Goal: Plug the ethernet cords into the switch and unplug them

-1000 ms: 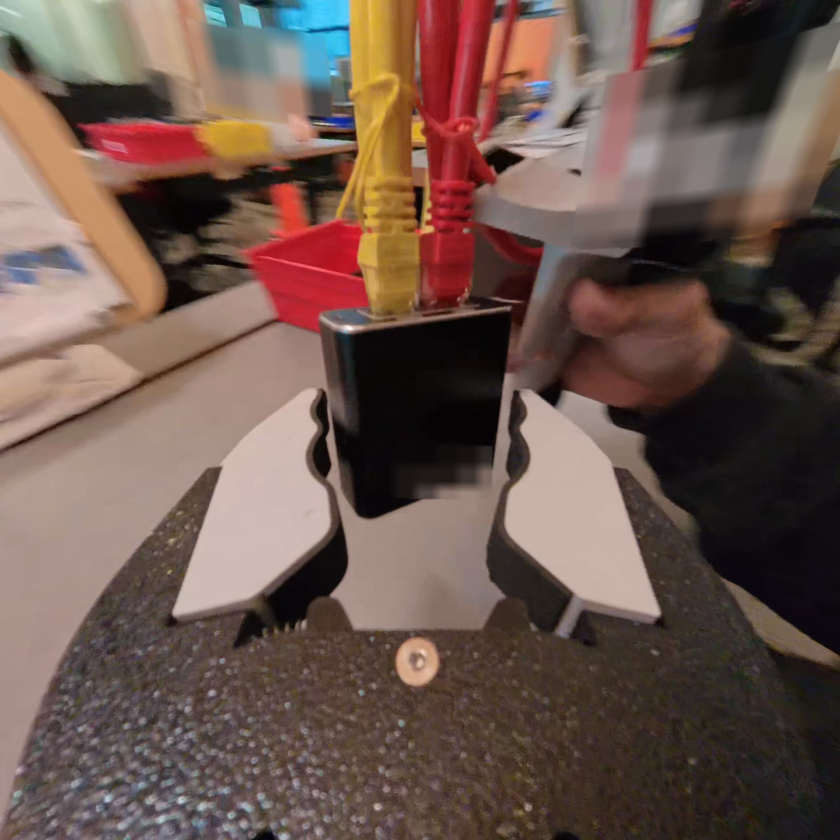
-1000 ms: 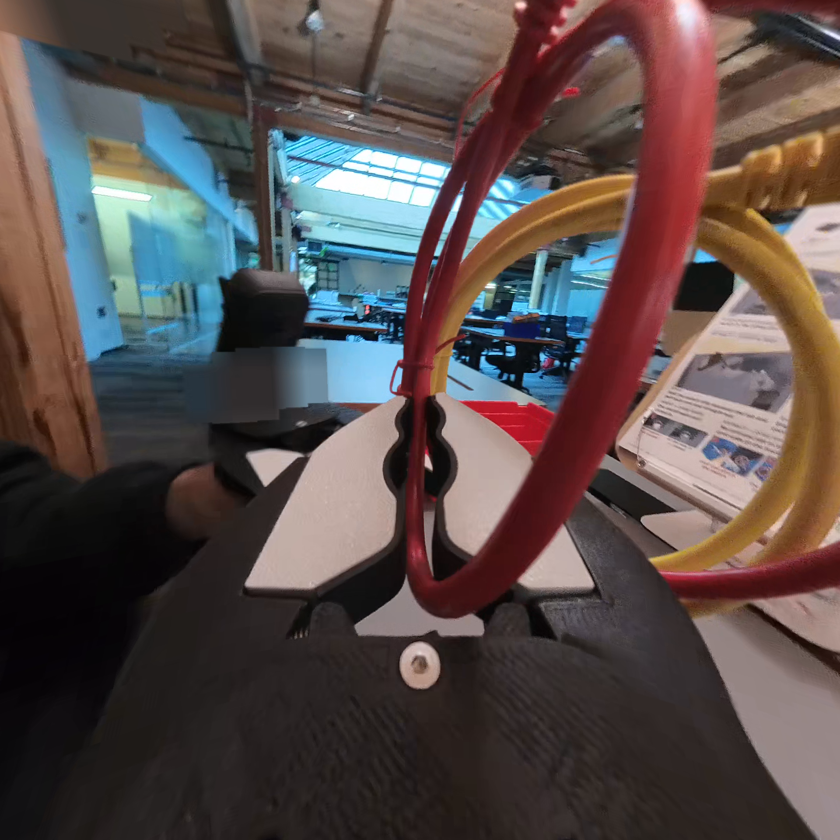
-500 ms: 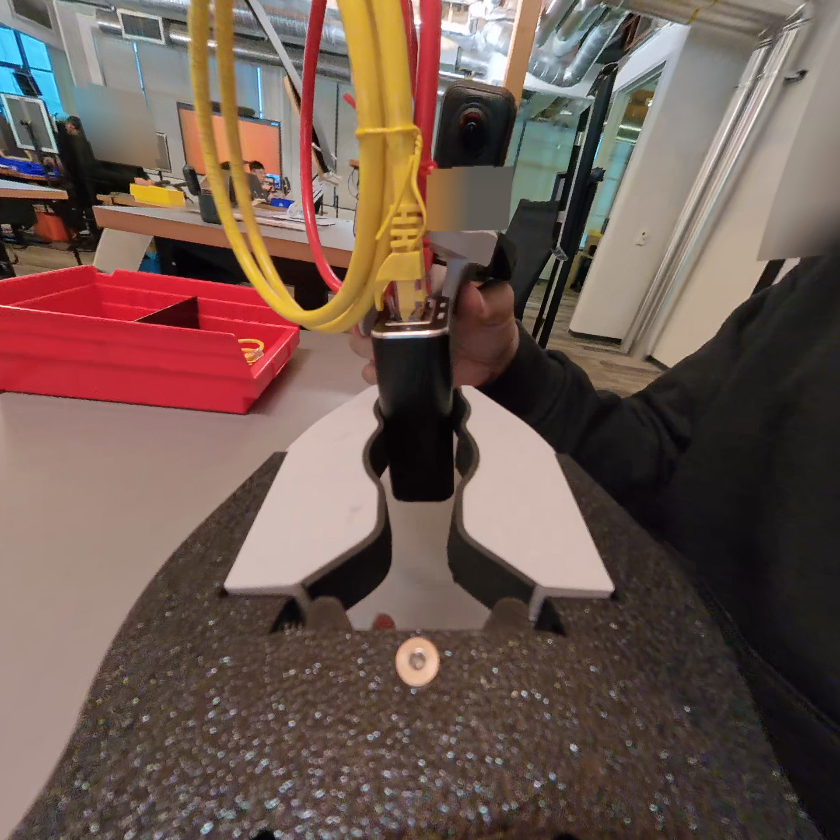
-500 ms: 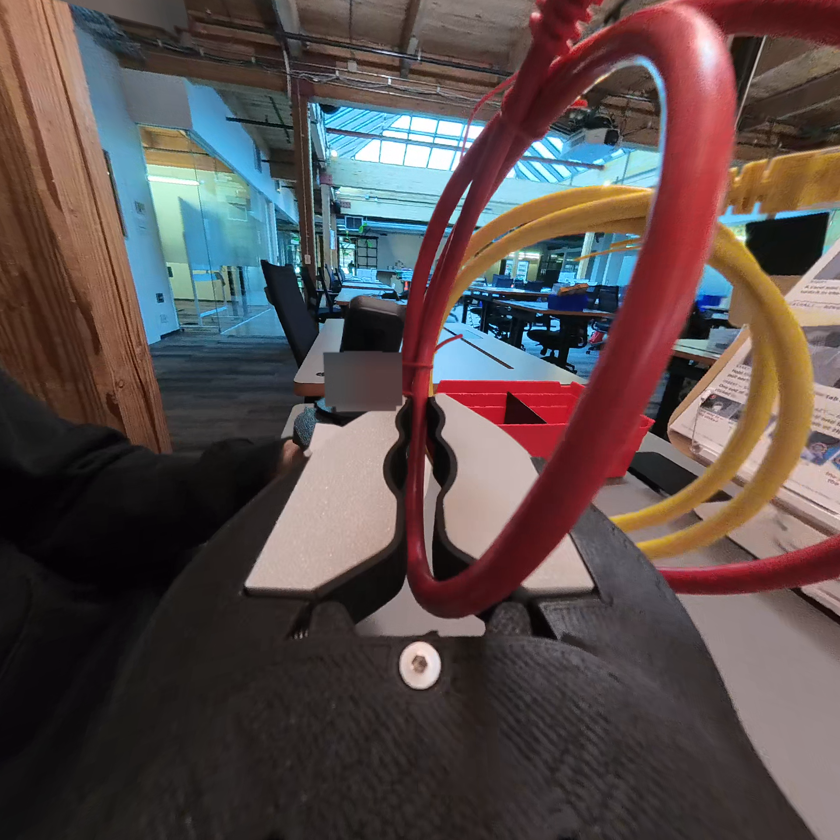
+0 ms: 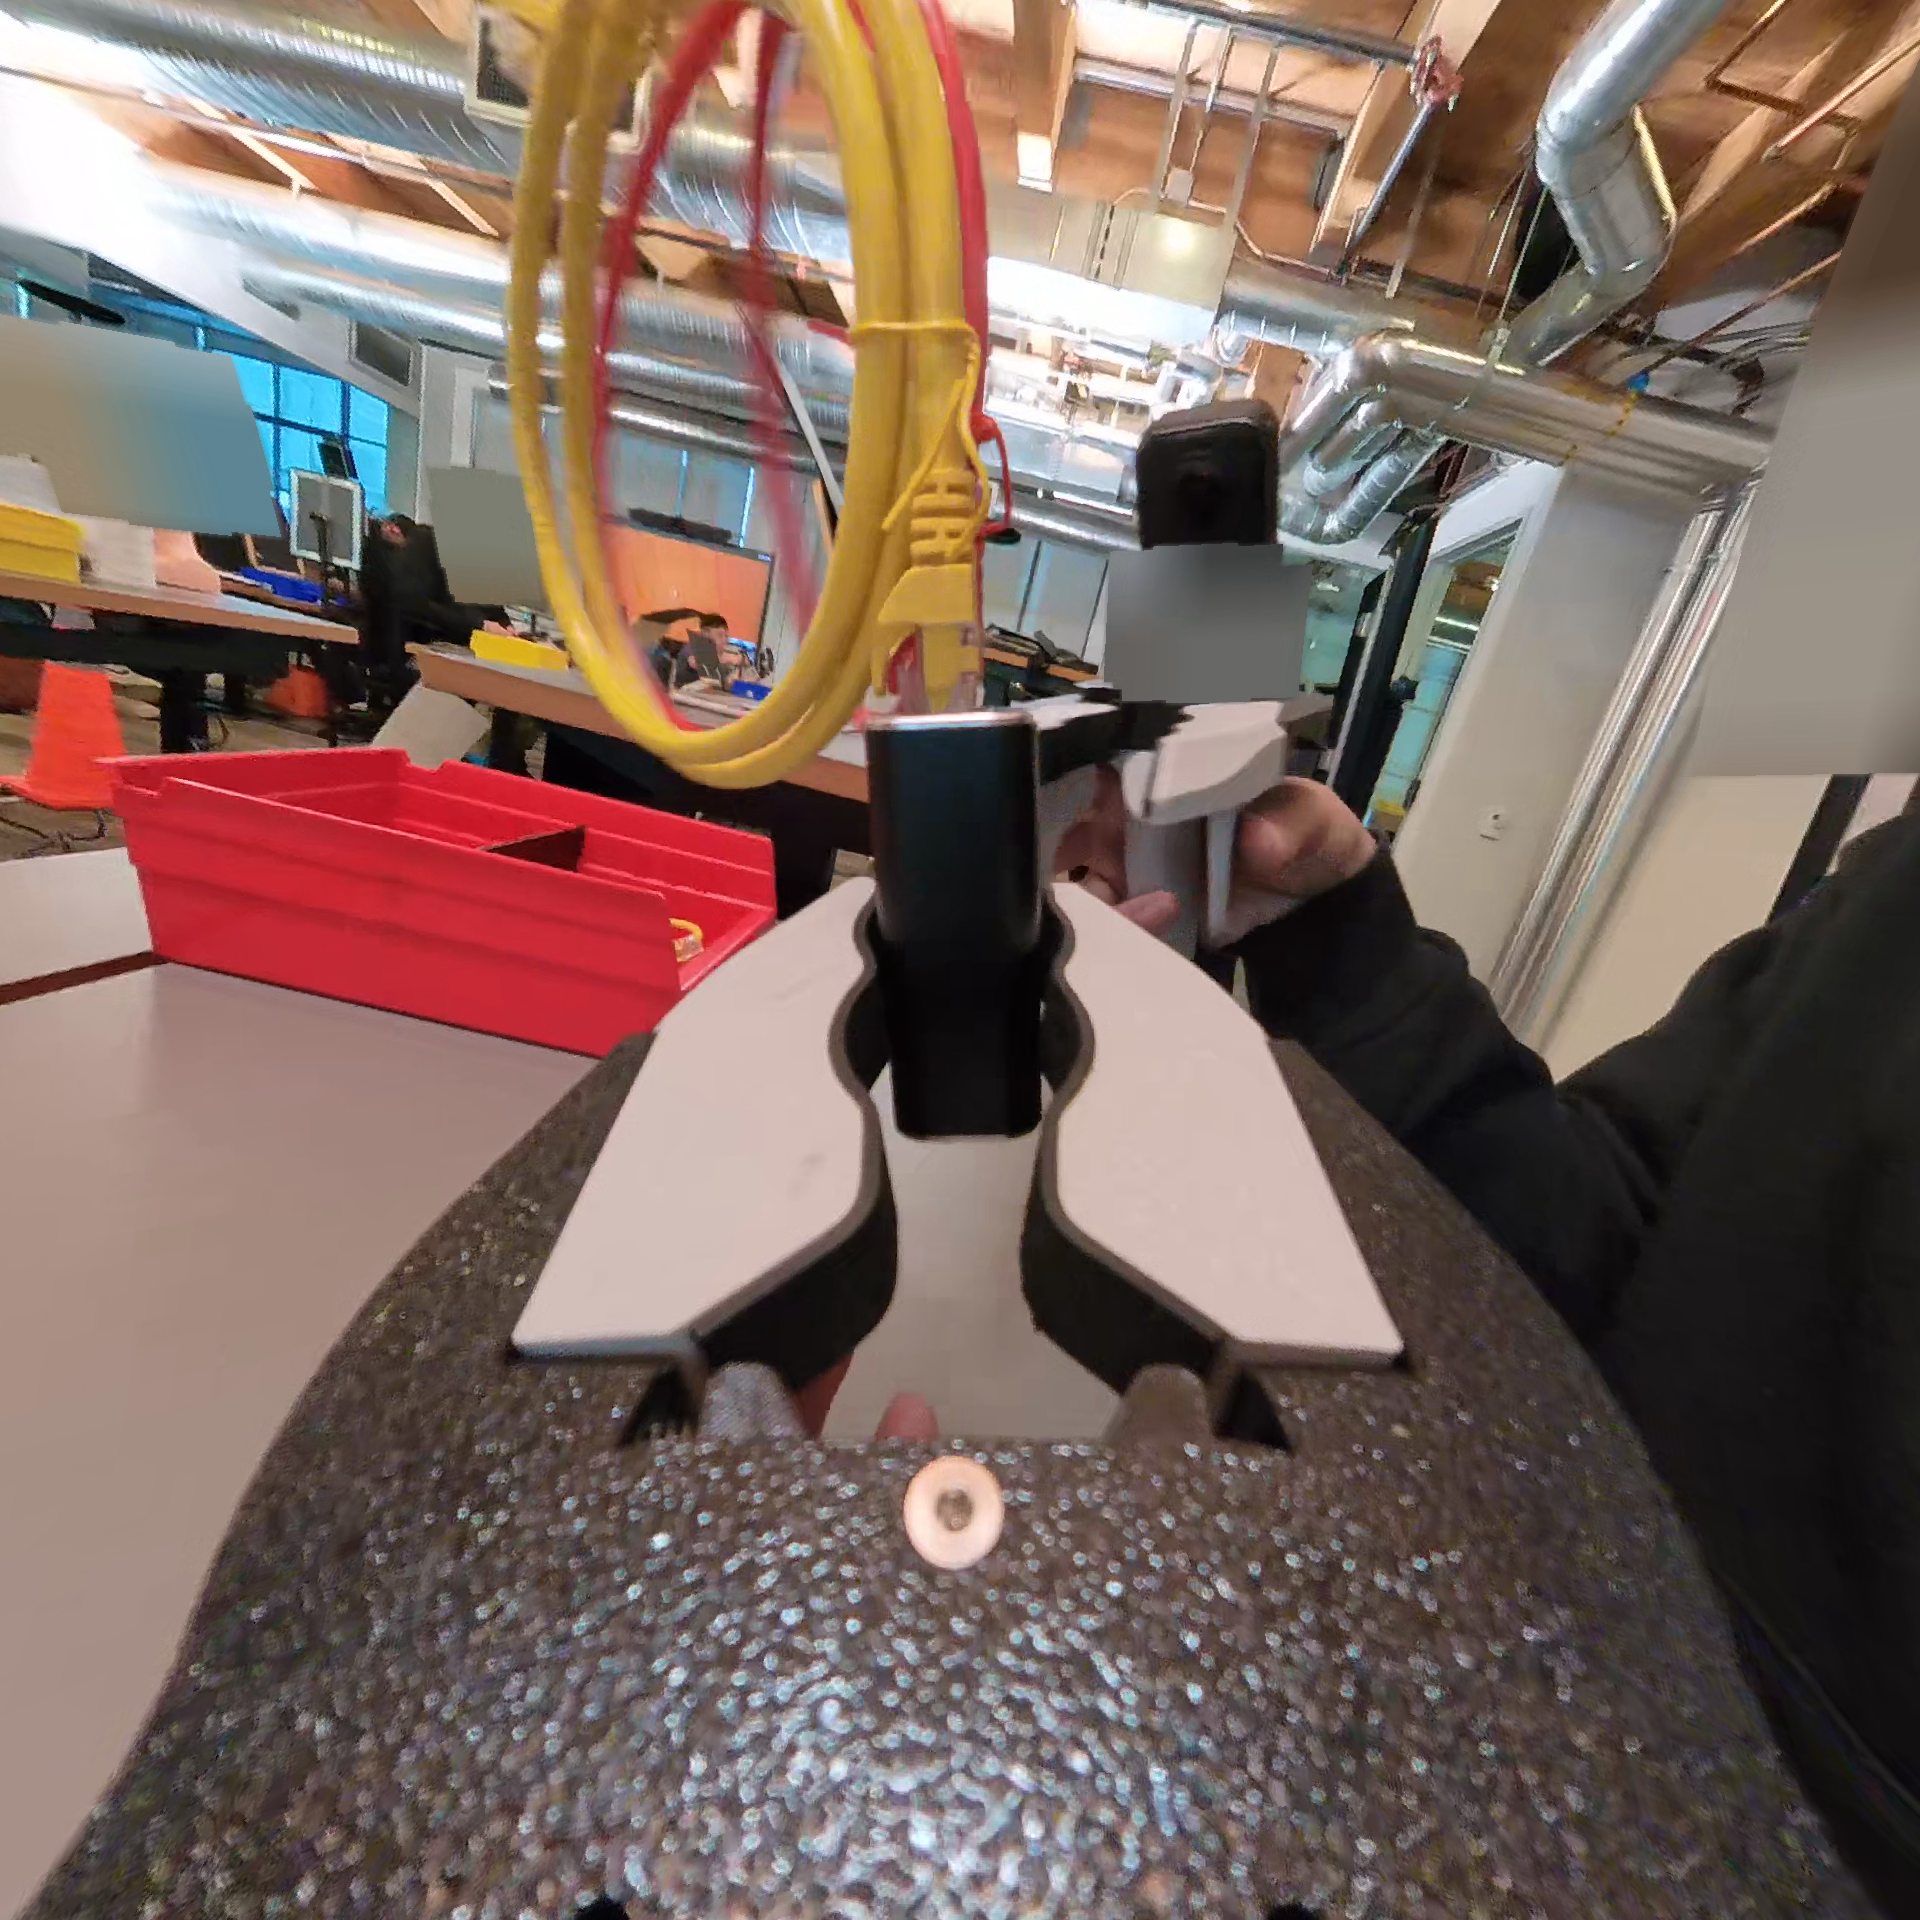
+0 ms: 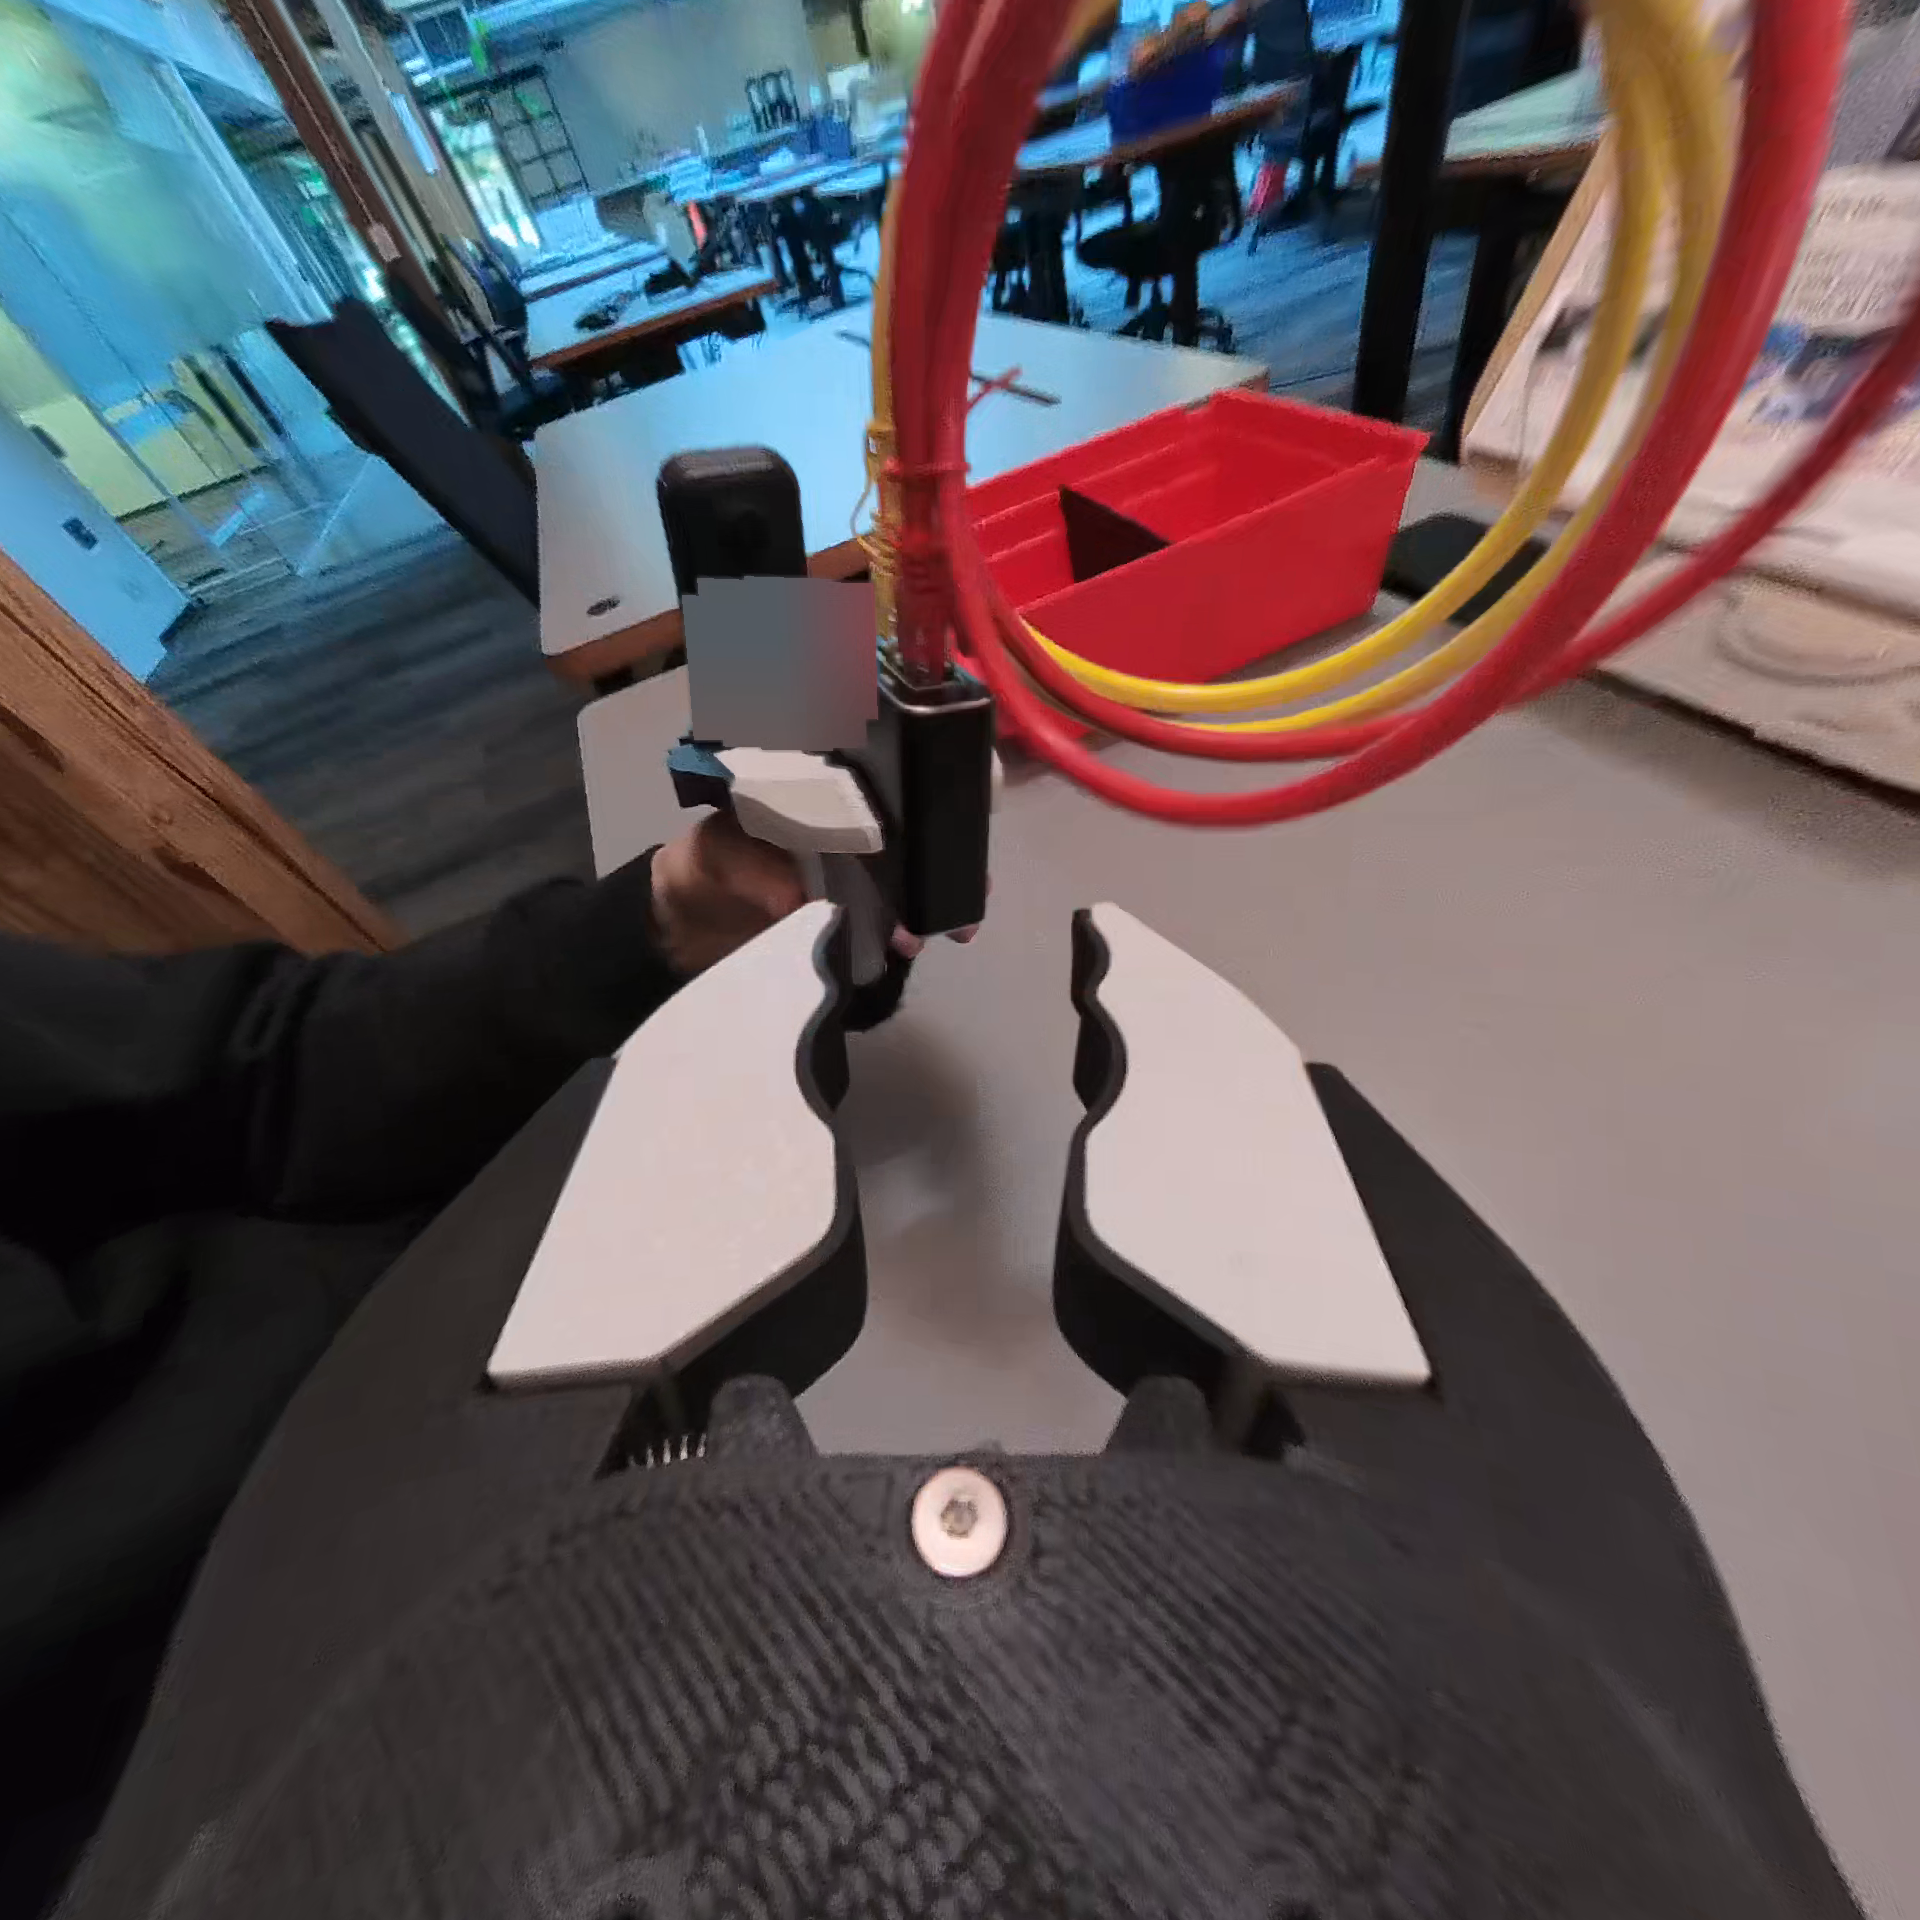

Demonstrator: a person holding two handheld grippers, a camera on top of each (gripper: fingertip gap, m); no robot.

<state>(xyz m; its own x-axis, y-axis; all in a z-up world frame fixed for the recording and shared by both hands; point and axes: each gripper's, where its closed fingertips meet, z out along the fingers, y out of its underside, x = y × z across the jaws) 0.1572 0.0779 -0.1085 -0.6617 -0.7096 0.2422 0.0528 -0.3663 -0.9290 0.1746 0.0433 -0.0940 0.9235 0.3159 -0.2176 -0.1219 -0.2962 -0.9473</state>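
My left gripper [image 5: 957, 935] is shut on the black switch [image 5: 954, 914] and holds it upright above the grey table [image 5: 260, 1195]. A yellow ethernet cord [image 5: 727, 520] and a red ethernet cord [image 5: 769, 343] are plugged into its top and loop upward. My right gripper [image 6: 954, 925] is open and empty, a short way in front of the switch [image 6: 940, 810]. In the right wrist view the red cord [image 6: 1195, 774] and yellow cord [image 6: 1382, 649] hang in loops above my right gripper. The left gripper [image 6: 800, 800] shows there, held by a hand.
A red divided bin [image 5: 416, 873] stands on the table behind the switch; it also shows in the right wrist view [image 6: 1195, 561]. A leaning board with papers [image 6: 1766, 416] is at the right. The person's dark sleeve [image 5: 1558, 1143] is to the right of the left gripper. One gripper's finger ends stand about 5 cm off the other's.
My right gripper has let go of the red cord, opened, and pulled back and tilted down. My left gripper has tilted upward with the switch; the cord loops swing.
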